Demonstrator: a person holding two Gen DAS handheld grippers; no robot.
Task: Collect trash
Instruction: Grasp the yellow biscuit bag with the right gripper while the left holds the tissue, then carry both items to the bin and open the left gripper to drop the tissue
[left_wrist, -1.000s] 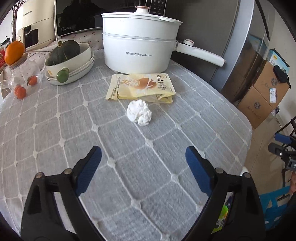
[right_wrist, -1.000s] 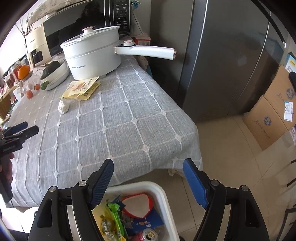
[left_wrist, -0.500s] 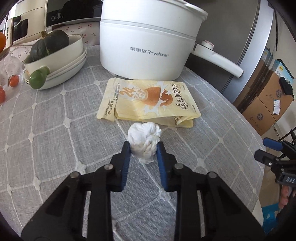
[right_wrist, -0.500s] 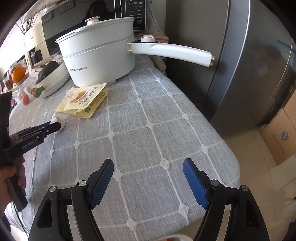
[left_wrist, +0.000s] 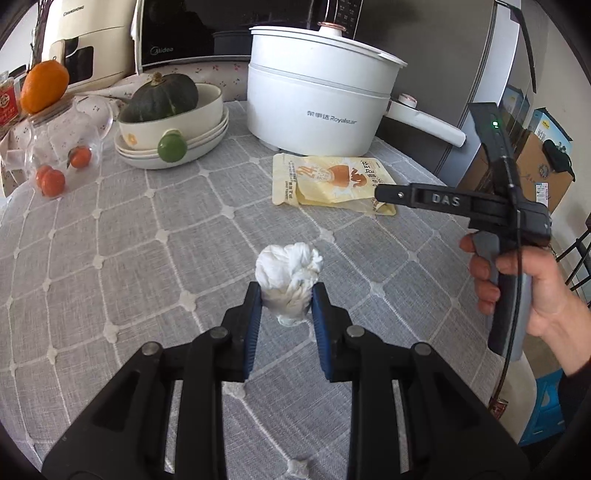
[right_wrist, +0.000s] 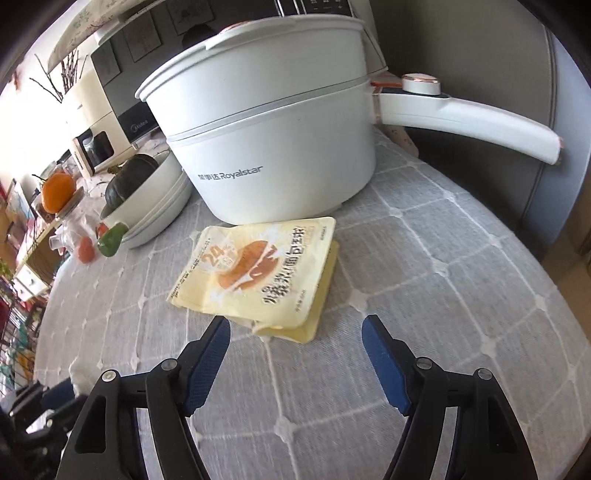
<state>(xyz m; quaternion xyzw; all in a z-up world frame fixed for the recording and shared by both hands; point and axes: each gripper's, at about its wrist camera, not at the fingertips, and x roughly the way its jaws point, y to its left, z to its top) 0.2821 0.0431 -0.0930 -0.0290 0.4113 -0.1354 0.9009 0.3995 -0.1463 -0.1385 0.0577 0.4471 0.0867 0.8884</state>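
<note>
Low in the frame, the left gripper (left_wrist: 286, 308), wide open a second ago, now clamps the tissue wad (left_wrist: 289, 281) clear of the table (left_wrist: 110, 229), while the right gripper (right_wrist: 295, 345), empty jaws closing, has swung to the yellow packet (right_wrist: 258, 273) mid-frame, likely next.

We see a table with grey quilted cloth (left_wrist: 147, 236), a steel fridge (left_wrist: 480, 74) behind, cardboard boxes (left_wrist: 543, 166) beside it.

Table (left_wrist: 110, 236): pot (left_wrist: 317, 107) at back.
Pouch (left_wrist: 328, 182): just before pot.
Bowls (left_wrist: 173, 140): left of pot.
Tissue wad (left_wrist: 288, 277): before pouch.
</note>
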